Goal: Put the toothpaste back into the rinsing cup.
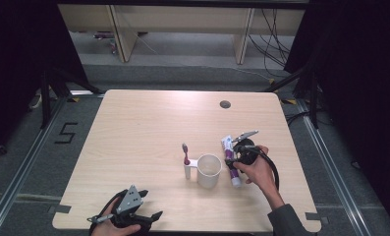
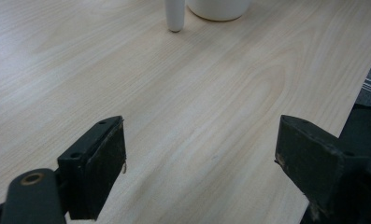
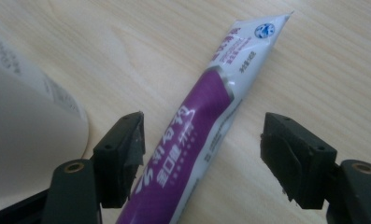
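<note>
A purple and white toothpaste tube (image 1: 228, 145) lies flat on the table (image 1: 143, 123), just right of a white cup (image 1: 208, 170). My right gripper (image 1: 232, 162) reaches over the tube from the right. In the right gripper view the tube (image 3: 206, 116) runs between the jaws of my right gripper (image 3: 202, 149); the jaws stand apart, with a gap on the right side. The cup (image 3: 29, 126) bulks at the left there. A toothbrush (image 1: 186, 155) with a pink head stands upright at the cup's left side. My left gripper (image 1: 151, 204) rests open at the front left edge, nothing between its jaws (image 2: 199, 154).
The table's front edge runs close behind my left gripper, and its right-hand edge (image 2: 356, 79) shows in the left gripper view. A round cable hole (image 1: 225, 104) sits at the far side. The cup base (image 2: 218, 9) and a white stem (image 2: 174, 16) lie far ahead of the left jaws.
</note>
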Tool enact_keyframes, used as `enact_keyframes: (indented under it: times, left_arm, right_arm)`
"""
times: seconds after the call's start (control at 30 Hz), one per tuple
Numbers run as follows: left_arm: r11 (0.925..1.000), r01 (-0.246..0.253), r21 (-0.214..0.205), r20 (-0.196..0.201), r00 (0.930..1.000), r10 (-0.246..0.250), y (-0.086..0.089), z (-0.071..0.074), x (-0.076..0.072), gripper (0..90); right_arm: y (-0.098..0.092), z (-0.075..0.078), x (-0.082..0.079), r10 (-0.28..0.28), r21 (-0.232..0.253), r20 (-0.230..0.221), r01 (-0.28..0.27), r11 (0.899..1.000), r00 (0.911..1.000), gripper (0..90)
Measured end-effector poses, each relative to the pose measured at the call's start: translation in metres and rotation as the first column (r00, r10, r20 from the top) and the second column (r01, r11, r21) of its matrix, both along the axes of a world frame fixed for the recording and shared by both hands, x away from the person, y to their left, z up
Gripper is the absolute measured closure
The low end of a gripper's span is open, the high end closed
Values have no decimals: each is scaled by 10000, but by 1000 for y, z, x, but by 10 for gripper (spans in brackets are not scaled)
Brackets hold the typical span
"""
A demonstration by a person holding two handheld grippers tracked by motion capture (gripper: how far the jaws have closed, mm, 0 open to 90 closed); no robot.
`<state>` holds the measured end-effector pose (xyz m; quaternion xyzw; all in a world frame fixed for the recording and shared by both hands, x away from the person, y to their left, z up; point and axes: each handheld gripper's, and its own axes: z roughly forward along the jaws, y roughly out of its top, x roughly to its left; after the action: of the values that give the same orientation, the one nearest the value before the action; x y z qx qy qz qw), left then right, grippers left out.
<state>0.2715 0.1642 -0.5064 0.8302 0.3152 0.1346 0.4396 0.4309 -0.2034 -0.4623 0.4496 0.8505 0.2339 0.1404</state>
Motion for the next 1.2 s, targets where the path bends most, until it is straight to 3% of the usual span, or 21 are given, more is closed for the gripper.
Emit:
enact_keyframes:
  times: [0.17, 0.3, 0.4, 0.47, 0.5, 0.8, 1.1, 1.17, 1.2]
  left_arm:
    - [10000, 49, -9, 8, 10000, -49, -1, 0, 0, 160]
    - [9995, 123, 294, 33, 9999, -124, 1, 1, 0, 160]
    - [9999, 71, 144, 4, 10000, -71, 0, 1, 0, 160]
    - [9993, 137, 335, 52, 9999, -138, 1, 1, 0, 160]
    - [9999, 78, 83, 24, 10000, -78, 0, 0, 0, 160]
    - [9999, 117, 83, 42, 9999, -117, -1, 0, 0, 160]
    - [9997, 216, 74, -2, 9998, -216, -2, 0, -1, 160]
    - [9992, 298, 256, -4, 9996, -298, 0, 0, 0, 160]
    - [9992, 299, 247, -7, 9996, -299, -1, 0, 0, 160]
  right_arm:
    - [9, -5, 11, -144, -354, -356, 131, 9993, 9993, 335]
    - [12, -8, 18, -248, -651, -506, 214, 9976, 9984, 352]
    - [12, -12, 22, -207, -738, -597, 163, 9971, 9980, 359]
    - [12, -13, 23, -386, -659, -796, 334, 9973, 9961, 372]
    - [11, -14, 24, -228, -665, -777, 177, 9976, 9967, 384]
    - [2, -13, 26, -413, -520, -1238, 351, 9980, 9914, 510]
    - [-3, -10, 33, -304, -948, -1567, 156, 9954, 9872, 552]
    - [-2, -11, 34, -434, -771, -2024, 283, 9966, 9783, 566]
    - [-3, -13, 35, -274, -685, -2044, 136, 9976, 9785, 580]
